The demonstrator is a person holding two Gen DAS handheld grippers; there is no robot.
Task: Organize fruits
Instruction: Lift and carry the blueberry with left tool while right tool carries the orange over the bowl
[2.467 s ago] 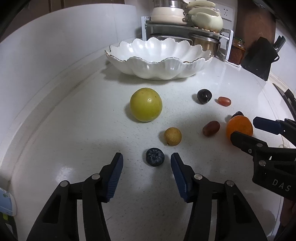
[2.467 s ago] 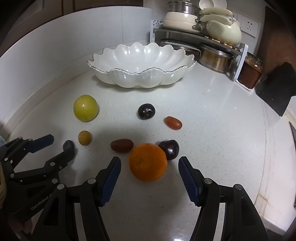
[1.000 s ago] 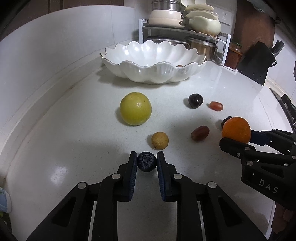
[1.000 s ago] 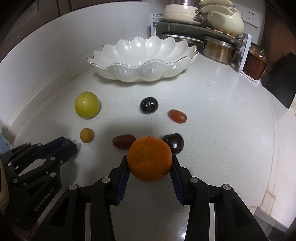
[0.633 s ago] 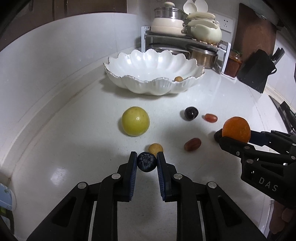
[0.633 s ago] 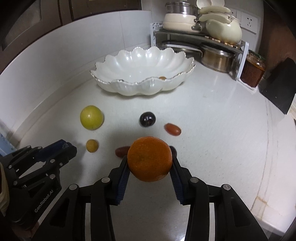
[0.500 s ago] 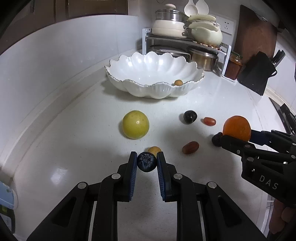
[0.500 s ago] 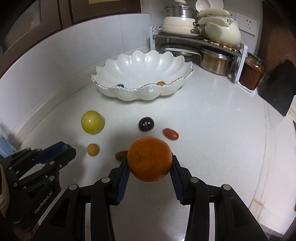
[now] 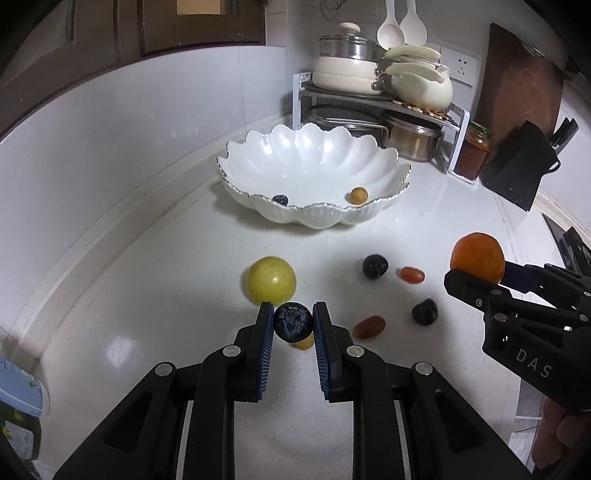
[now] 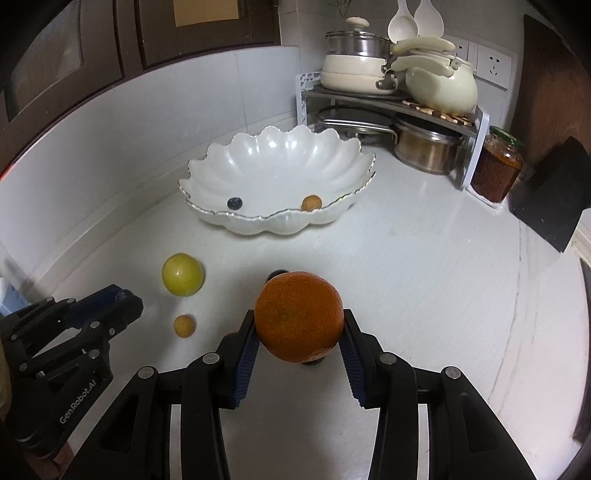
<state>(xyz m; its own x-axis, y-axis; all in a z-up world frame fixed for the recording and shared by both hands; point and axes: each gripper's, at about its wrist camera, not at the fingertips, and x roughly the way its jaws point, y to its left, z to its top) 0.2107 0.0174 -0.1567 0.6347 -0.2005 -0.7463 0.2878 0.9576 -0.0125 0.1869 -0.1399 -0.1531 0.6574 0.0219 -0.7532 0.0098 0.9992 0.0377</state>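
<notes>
A home kitchen: a white tabletop (image 10: pixel 424 258) meets a tiled wall, with a rack of stacked pots (image 10: pixel 391 92) at 1 o'clock, a sauce jar (image 10: pixel 496 170), wall sockets (image 10: pixel 493 61) and hanging ladles (image 10: pixel 413 18) at 12

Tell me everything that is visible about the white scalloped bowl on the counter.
The white scalloped bowl is wide and shallow, glossy like glazed ceramic, with petal-like fluted walls and a thin metallic line along its wavy rim. It stands upright on the white counter, near the back wall and left of the pot rack. Inside lie a blueberry and a small tan round fruit, apart from each other. Neither gripper touches the bowl.
</notes>
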